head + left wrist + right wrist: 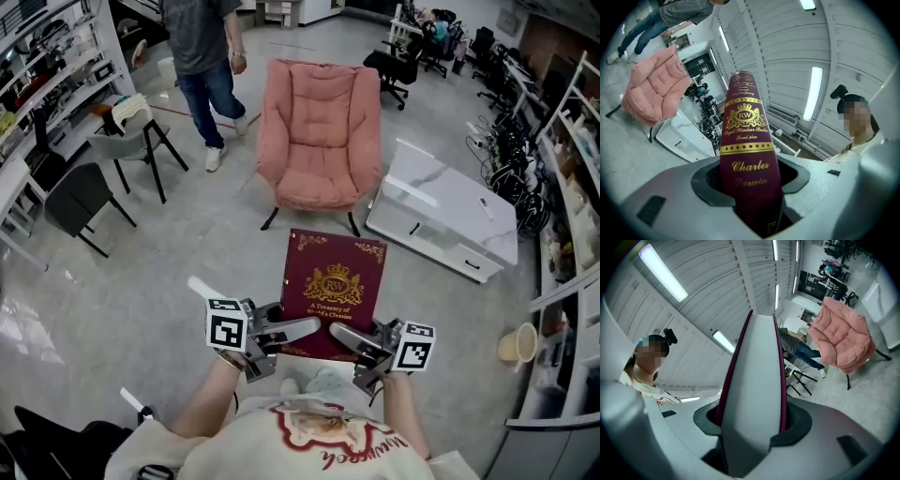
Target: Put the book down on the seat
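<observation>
The maroon book (333, 286) is held flat in the air over the floor, short of the pink armchair (319, 131). The left gripper (295, 330) is clamped on its spine side and the right gripper (352, 337) is clamped on its page side, both at the near end. With the far end unsupported, the book could droop or twist out of the jaws on the way, and letting go too early would drop it on the floor instead of the seat (314, 178).
</observation>
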`<state>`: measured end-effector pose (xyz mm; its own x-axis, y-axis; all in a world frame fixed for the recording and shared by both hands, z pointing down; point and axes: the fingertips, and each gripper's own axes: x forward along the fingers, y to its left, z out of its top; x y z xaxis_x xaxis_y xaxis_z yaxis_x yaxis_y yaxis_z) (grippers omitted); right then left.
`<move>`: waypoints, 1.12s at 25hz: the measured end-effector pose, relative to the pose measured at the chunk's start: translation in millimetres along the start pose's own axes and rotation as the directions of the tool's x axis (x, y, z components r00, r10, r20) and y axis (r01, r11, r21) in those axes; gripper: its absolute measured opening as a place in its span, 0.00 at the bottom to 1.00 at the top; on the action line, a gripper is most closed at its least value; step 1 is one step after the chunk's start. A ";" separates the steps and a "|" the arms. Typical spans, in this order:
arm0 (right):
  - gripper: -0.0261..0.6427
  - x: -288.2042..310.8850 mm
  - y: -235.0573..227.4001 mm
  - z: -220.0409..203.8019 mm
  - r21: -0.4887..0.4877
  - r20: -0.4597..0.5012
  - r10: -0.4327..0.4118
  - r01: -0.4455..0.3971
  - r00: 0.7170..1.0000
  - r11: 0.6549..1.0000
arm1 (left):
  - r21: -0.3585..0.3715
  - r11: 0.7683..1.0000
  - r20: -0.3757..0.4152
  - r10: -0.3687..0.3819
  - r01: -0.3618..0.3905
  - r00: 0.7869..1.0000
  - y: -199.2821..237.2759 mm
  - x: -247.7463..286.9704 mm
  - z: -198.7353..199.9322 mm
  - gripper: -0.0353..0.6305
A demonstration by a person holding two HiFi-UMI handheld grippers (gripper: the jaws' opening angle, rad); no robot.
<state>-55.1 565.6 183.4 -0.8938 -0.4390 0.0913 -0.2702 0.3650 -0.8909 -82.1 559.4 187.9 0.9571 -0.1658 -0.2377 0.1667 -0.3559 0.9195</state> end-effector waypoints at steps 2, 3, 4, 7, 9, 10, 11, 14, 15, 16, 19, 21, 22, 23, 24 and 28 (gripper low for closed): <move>0.37 4.7 -7.1 11.2 0.012 0.006 -0.011 0.011 1.000 1.000 | -0.013 1.000 -0.004 -0.001 0.001 1.000 7.1 3.3 11.9 0.40; 0.37 6.4 -11.3 17.0 0.015 0.008 -0.016 0.016 1.000 1.000 | -0.017 1.000 -0.006 -0.002 0.002 1.000 11.0 5.7 17.8 0.40; 0.37 7.3 -15.2 20.9 0.015 0.010 -0.020 0.019 1.000 1.000 | -0.017 1.000 -0.007 -0.004 0.004 1.000 14.7 7.4 21.6 0.40; 0.37 6.3 -24.1 18.4 0.005 0.017 -0.024 0.024 1.000 1.000 | -0.008 1.000 -0.008 -0.006 0.006 1.000 23.0 7.2 19.0 0.40; 0.37 4.5 -31.2 17.1 -0.001 0.019 -0.020 0.020 1.000 1.000 | 0.001 1.000 -0.006 -0.004 0.004 1.000 29.8 8.5 16.7 0.40; 0.37 3.6 -35.6 17.9 -0.004 0.019 -0.017 0.017 1.000 1.000 | 0.005 1.000 -0.004 -0.002 0.002 1.000 33.8 10.2 16.8 0.40; 0.37 2.7 -40.1 18.9 -0.006 0.019 -0.012 0.012 1.000 1.000 | 0.009 1.000 -0.002 0.001 -0.001 1.000 38.1 12.0 17.0 0.40; 0.37 4.7 -57.3 29.3 -0.009 0.017 0.000 0.000 1.000 1.000 | 0.017 1.000 0.003 0.009 -0.009 1.000 54.5 18.2 26.0 0.40; 0.37 8.7 -65.2 40.0 -0.009 0.015 0.000 0.001 1.000 1.000 | 0.016 1.000 0.005 0.010 -0.010 1.000 62.1 21.8 36.9 0.40; 0.37 14.5 -74.1 54.2 -0.007 0.013 -0.002 0.002 1.000 1.000 | 0.014 1.000 0.008 0.011 -0.011 1.000 70.6 26.4 51.7 0.40; 0.37 31.2 -102.5 100.8 -0.001 0.006 -0.002 0.002 1.000 1.000 | 0.008 1.000 0.015 0.013 -0.013 1.000 97.9 43.3 98.6 0.40; 0.37 37.2 -122.2 127.9 0.001 -0.001 -0.001 0.001 1.000 1.000 | 0.008 1.000 0.021 0.014 -0.014 1.000 116.4 56.2 123.8 0.40; 0.37 39.5 -132.2 140.9 0.002 -0.004 -0.001 0.001 1.000 1.000 | 0.007 1.000 0.025 0.016 -0.016 1.000 125.8 62.9 135.5 0.40; 0.37 41.5 -142.1 153.8 0.003 -0.008 0.000 0.000 1.000 1.000 | 0.006 1.000 0.029 0.017 -0.017 0.999 134.9 69.9 147.1 0.40; 0.37 43.0 -151.8 166.9 0.003 -0.011 0.002 -0.002 1.000 1.000 | 0.005 1.000 0.031 0.018 -0.019 0.999 143.8 77.3 158.6 0.40; 0.37 45.9 -188.0 221.0 -0.007 -0.016 0.007 -0.007 1.000 1.000 | 0.016 1.000 0.040 0.015 -0.015 0.999 177.2 110.4 203.3 0.40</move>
<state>33.7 295.3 256.7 -0.9014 -0.4230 0.0927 -0.2668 0.3737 -0.8883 4.8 291.1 261.0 0.9493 -0.2074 -0.2363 0.1481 -0.3680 0.9179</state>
